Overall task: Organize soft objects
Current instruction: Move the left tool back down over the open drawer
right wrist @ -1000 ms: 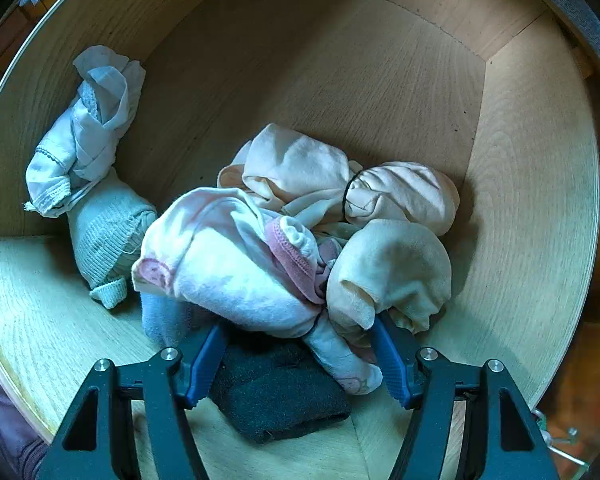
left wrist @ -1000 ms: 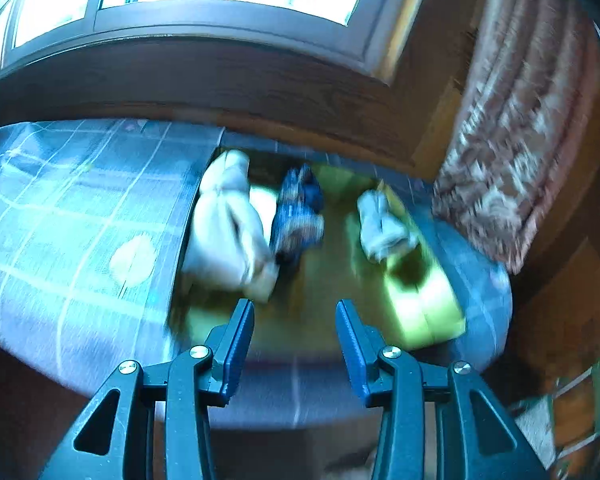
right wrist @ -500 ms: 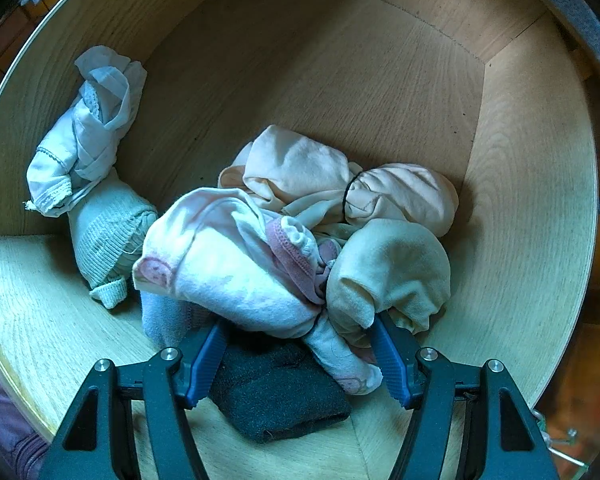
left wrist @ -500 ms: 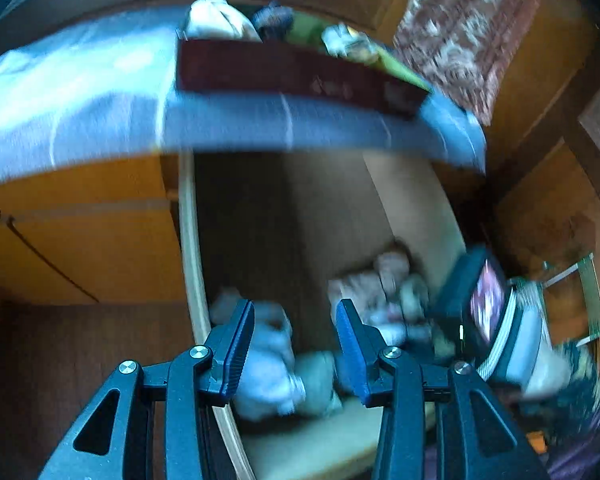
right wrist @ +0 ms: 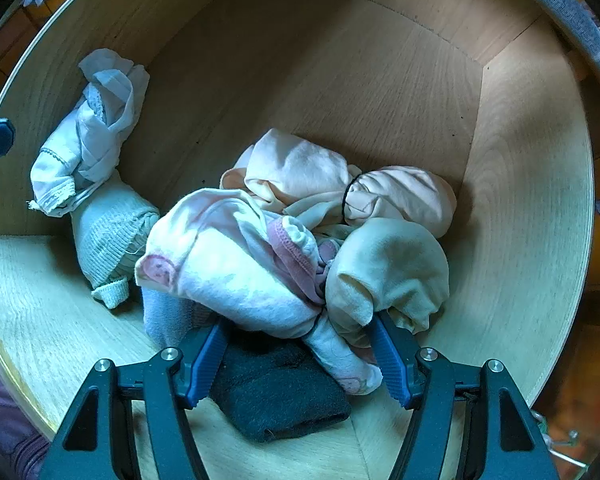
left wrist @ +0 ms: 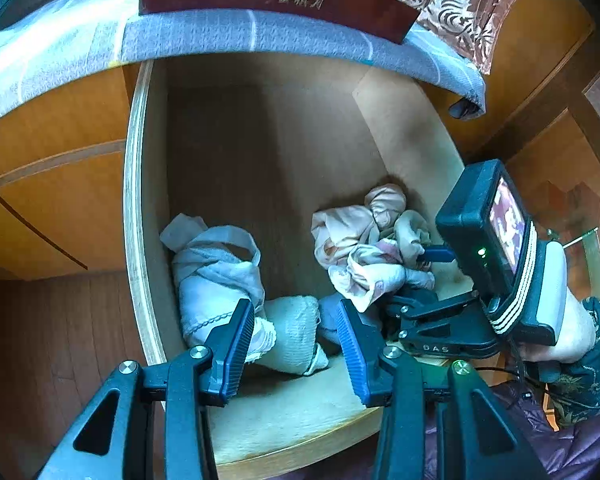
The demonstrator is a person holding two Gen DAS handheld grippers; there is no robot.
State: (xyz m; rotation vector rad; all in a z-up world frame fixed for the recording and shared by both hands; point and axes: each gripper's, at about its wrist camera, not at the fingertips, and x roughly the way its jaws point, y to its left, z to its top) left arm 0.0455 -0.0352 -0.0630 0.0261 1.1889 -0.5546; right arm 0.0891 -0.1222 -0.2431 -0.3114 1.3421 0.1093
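A: The right claw point(right wrist: 298, 360) stands spread around the pink bundle point(right wrist: 236, 264) in the drawer point(right wrist: 540, 240), pads seemingly not squeezing.

B: The left claw point(left wrist: 296, 344) is spread too, empty, above the ribbed roll point(left wrist: 296, 328).

A: All light, floppy cloth. I'd pinch a thick fold.

B: Cream pieces point(right wrist: 388, 276) crowd at two o'clock, a dark sock point(right wrist: 280, 392) lies underneath, and a white bundle point(right wrist: 88, 148) sits at ten.

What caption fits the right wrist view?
Right gripper straddles a pile of pale garments atop a dark sock in a wooden drawer.
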